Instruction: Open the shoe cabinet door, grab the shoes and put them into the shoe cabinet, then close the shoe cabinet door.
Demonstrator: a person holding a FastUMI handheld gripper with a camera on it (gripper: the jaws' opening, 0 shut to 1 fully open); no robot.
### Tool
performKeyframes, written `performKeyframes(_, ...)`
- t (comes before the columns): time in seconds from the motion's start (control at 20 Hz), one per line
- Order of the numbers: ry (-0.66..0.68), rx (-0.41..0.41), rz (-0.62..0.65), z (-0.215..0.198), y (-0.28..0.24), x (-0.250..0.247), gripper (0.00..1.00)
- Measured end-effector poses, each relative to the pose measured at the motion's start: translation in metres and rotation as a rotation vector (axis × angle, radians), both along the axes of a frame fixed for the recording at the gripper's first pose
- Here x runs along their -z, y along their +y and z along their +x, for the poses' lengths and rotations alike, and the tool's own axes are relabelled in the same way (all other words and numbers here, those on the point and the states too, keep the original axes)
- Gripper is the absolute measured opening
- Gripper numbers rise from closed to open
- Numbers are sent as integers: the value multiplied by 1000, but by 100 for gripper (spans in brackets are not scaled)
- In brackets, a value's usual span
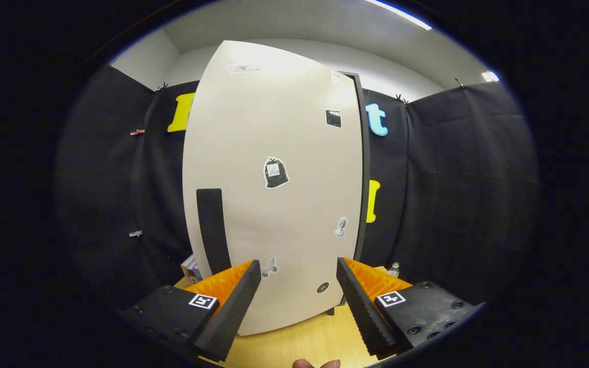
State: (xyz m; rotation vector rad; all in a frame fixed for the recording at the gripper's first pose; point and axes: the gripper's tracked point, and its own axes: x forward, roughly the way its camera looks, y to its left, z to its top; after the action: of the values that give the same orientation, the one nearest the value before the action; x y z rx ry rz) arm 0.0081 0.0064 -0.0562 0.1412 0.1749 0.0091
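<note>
In the gripper view, the shoe cabinet [274, 194] stands upright on the wooden counter [310, 342], straight ahead of the hand-held gripper [298, 278], its pale door [253, 128] facing the camera and dotted with small stickers. The door looks shut against the dark frame edge on its right side, so the scene would suit either a door yet to be opened or one closed again with the shoes inside; no shoes are in sight to settle it. The fingers are spread wide apart with nothing between them, hovering just short of the door's lower part. A tall black handle strip [212, 230] runs vertically near the door's left edge, just above the left finger. The cabinet's long axis is vertical, front turned squarely toward the gripper. The risk I see is a finger slipping off that flat, narrow strip, or a hard shove tipping or sliding the tall cabinet on the smooth counter.
</note>
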Motion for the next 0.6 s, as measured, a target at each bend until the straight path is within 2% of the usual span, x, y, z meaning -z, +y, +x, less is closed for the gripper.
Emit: performKeyframes(0.6,2,-17,25,-2,0,-5,97)
